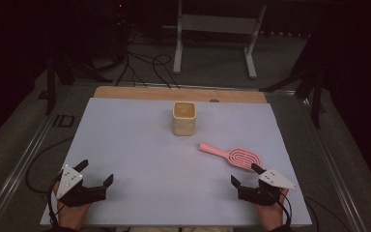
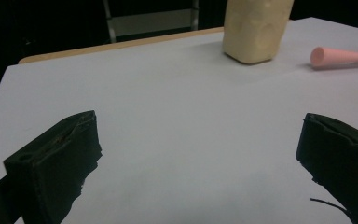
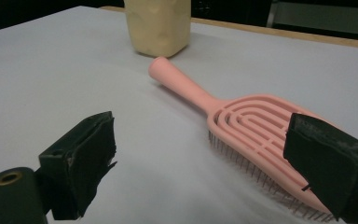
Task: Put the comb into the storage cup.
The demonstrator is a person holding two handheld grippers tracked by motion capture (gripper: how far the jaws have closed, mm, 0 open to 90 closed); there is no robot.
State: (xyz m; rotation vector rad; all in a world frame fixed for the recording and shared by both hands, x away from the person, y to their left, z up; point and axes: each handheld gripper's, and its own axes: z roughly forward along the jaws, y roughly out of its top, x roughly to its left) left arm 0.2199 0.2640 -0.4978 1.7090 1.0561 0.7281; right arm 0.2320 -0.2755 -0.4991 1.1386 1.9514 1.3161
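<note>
Right gripper (image 3: 200,154): we see its jaws spread wide with nothing clamped between them; our hand holds it low at the near right of the table.
Pink hairbrush (image 3: 242,126): we find it lying bristles down just ahead of the right jaws, its vented head beside the right-hand jaw and partly hidden behind it, no pad pressing on it; its handle runs away from the jaws toward the cup.
Left gripper (image 2: 196,154): we see its jaws also standing wide apart, bare table between them, nothing held.
Cream cup (image 1: 184,118): we see it upright well beyond both pairs of jaws, just past the handle's tip.
Table (image 1: 140,145): a pale sheet under everything, with a wooden strip along its far edge.
</note>
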